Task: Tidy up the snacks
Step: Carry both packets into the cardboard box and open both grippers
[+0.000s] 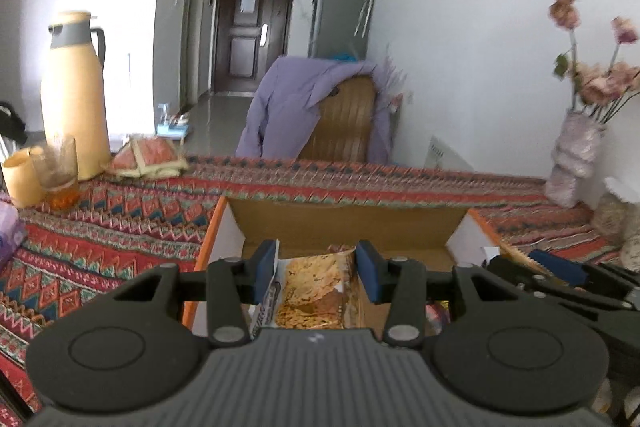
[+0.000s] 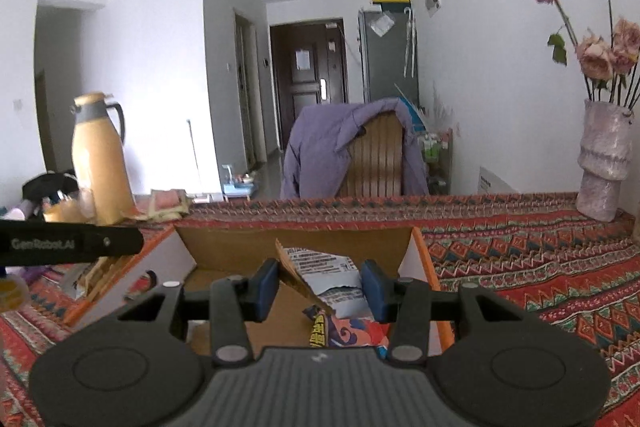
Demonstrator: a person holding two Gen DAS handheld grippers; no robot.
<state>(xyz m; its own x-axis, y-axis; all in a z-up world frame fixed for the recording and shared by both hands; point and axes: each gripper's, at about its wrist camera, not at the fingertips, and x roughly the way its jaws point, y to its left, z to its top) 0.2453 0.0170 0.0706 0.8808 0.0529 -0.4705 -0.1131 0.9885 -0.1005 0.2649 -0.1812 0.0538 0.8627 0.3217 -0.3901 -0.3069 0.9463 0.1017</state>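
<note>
An open cardboard box (image 1: 352, 223) with orange outer walls lies on the patterned tablecloth, and both grippers hover over it. My left gripper (image 1: 317, 269) is shut on a clear packet of golden crackers (image 1: 314, 287), whose sides meet both blue pads. My right gripper (image 2: 321, 287) is shut on a white-grey printed snack packet (image 2: 334, 275) with a brown edge against the left pad. An orange and blue packet (image 2: 352, 333) shows just below it, inside the box (image 2: 426, 259). Each gripper appears at the edge of the other's view: right gripper (image 1: 560, 269), left gripper (image 2: 72, 243).
A tall yellow thermos jug (image 1: 76, 99), a glass cup (image 1: 58, 171) and flat red snack packets (image 1: 148, 157) stand at the back left of the table. A vase of dried flowers (image 2: 604, 171) is at the back right. A chair with a purple jacket (image 1: 320, 107) stands behind the table.
</note>
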